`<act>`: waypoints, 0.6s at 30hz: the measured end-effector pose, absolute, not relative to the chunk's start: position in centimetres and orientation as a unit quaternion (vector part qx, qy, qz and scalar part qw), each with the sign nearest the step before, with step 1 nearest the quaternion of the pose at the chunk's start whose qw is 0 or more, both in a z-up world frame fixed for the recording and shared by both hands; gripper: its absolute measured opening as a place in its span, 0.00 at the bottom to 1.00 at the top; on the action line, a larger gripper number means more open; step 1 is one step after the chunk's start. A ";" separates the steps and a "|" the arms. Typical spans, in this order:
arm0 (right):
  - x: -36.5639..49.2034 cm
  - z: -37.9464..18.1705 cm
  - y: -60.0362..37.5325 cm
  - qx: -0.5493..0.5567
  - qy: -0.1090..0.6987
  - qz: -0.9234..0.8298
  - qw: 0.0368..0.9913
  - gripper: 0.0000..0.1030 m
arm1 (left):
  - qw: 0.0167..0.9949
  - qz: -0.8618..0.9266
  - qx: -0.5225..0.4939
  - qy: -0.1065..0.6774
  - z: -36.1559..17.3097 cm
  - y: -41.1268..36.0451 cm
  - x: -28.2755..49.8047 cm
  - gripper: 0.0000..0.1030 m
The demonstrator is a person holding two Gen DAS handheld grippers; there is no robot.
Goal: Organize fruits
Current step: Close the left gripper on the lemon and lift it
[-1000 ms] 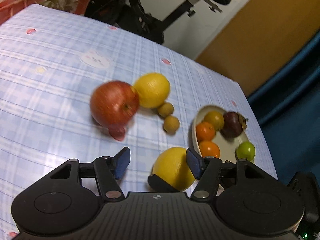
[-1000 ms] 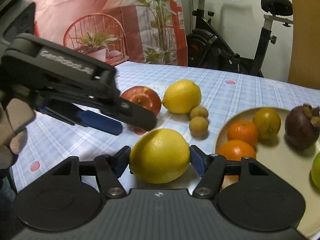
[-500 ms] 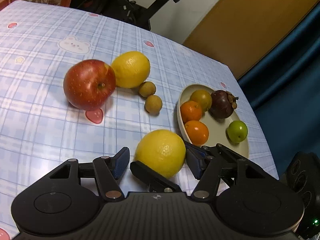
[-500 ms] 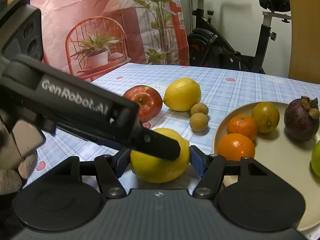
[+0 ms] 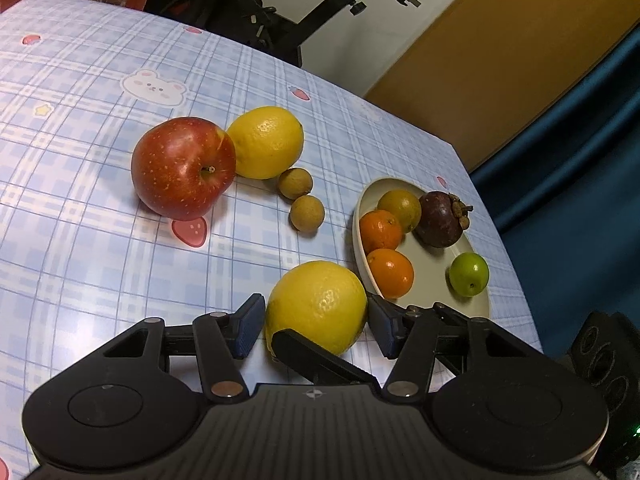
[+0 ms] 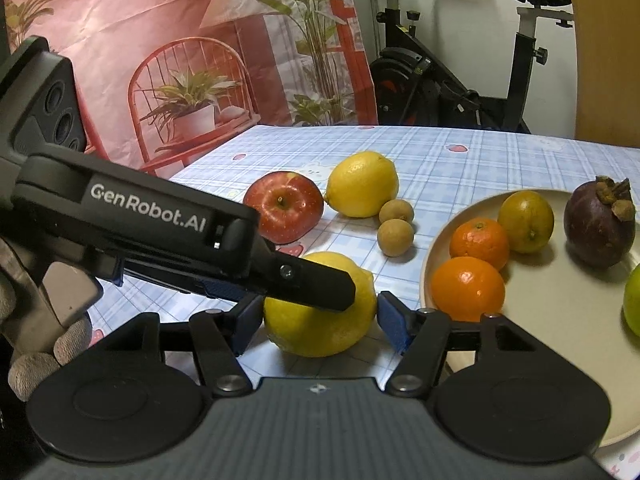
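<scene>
Closing left gripper (image 5: 316,326) around lemon (image 5: 316,306); right gripper (image 6: 320,322) brackets it, contact unclear. Firm, waxy: grip mid-belly.

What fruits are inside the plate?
Inside the plate sit two oranges, a yellowish citrus, a purple mangosteen and a green fruit. Nothing shows beneath them.
</scene>
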State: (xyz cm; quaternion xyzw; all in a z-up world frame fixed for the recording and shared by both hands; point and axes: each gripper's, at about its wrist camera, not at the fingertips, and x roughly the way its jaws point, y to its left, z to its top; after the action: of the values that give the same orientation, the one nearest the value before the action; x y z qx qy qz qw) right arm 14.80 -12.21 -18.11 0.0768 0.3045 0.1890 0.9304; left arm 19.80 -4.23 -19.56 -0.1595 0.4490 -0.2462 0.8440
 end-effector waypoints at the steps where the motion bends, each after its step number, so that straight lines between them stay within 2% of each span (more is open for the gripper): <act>1: 14.8 -18.0 -12.3 0.082 0.305 0.190 0.930 0.62 | 0.845 -0.244 -0.157 0.450 -19.4 -4.3 19.6 0.58; 18: 11.3 -14.3 -14.9 0.109 0.237 0.165 0.951 0.60 | 0.862 -0.252 -0.127 0.422 -14.8 -7.6 17.2 0.58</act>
State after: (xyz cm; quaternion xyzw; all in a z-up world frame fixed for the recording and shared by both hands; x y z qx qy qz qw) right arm 11.32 -14.94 -14.26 0.1093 0.2369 0.1653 0.9511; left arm 17.23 -7.59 -14.81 -0.1274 0.4218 -0.2521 0.8616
